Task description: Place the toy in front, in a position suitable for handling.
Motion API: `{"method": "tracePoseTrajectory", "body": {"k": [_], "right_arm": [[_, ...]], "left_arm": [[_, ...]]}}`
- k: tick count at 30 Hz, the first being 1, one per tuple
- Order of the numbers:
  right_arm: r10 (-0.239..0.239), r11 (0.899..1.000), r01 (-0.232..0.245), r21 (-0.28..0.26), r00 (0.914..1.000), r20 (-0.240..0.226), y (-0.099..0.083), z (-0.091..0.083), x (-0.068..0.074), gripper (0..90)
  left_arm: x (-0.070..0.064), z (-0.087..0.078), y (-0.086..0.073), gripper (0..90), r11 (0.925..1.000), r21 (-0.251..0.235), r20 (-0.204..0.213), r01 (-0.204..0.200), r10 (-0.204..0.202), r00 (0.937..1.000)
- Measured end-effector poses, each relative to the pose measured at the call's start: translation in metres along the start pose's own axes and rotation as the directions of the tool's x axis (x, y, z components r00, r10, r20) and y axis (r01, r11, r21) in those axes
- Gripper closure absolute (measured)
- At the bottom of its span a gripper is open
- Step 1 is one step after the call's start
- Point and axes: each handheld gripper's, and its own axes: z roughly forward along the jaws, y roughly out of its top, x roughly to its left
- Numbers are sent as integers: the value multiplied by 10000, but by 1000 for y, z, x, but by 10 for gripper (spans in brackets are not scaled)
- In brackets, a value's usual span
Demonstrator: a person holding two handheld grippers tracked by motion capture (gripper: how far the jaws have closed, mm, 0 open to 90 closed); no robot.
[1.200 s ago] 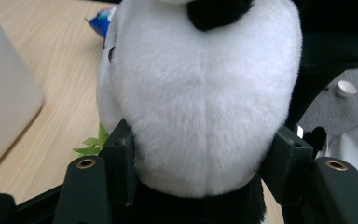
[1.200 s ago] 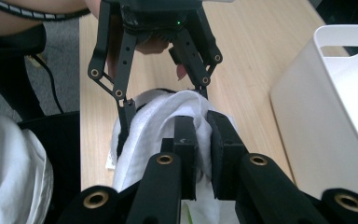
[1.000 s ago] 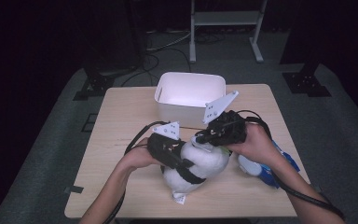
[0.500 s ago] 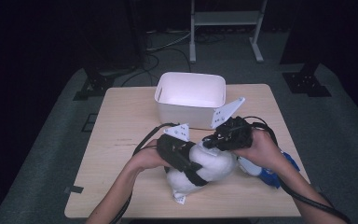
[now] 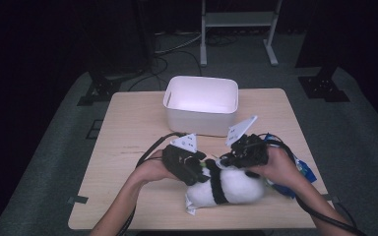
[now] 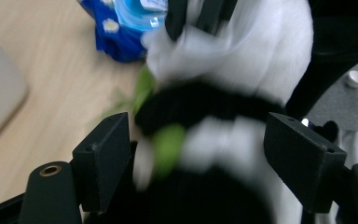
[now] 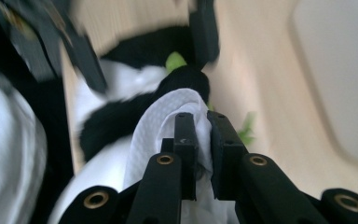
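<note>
The soft, light panda squashes easily: right claw pinches its white fabric, left claw gapes wide around it.

Light wooden table on grey carpet, white metal stand behind, dark surroundings.

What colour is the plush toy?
White with black bands, plush toy; clearest in the high view.

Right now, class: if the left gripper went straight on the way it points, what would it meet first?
The left gripper, jaws open, would probably meet the black-and-white plush panda first; blur leaves depth unclear.
</note>
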Motion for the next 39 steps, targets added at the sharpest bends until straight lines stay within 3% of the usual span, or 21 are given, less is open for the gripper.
{"method": "tracePoseTrajectory", "body": {"k": [2,3,8,17,22,25,28,33,39], "right_arm": [[-16,9993,18,373,10000,-33,-8,16,2,819],[90,9996,-86,252,9999,-131,-10,17,2,819],[526,9974,-544,-481,9979,-385,-20,10,-1,819],[274,9961,-305,-830,9989,-387,-16,-5,5,820],[-1,9988,-23,-491,9988,-496,-12,-9,13,820],[-268,9995,273,148,9991,-331,-13,-9,22,817],[-202,9985,211,506,9996,-173,-20,-1,23,820],[89,9996,-82,261,9996,-281,-26,4,18,823],[405,9992,-405,6,9987,-314,-33,3,12,823]], "left_arm": [[-4,2,-2,225,9994,234,-36,-239,240,9997],[-6,3,-3,226,9993,206,-17,-304,304,9995],[-6,7,-1,238,9992,247,-70,-326,328,9994],[-2,18,6,245,9995,250,-126,-213,217,9997],[3,23,12,258,9996,231,-207,-140,144,9997],[4,26,15,258,9996,224,-185,-142,146,9997],[4,28,17,258,9995,255,-177,-162,167,9997],[4,22,19,255,10000,1,-119,-90,90,9999],[1,4,10,198,9996,-283,-466,50,-63,9989]]}}
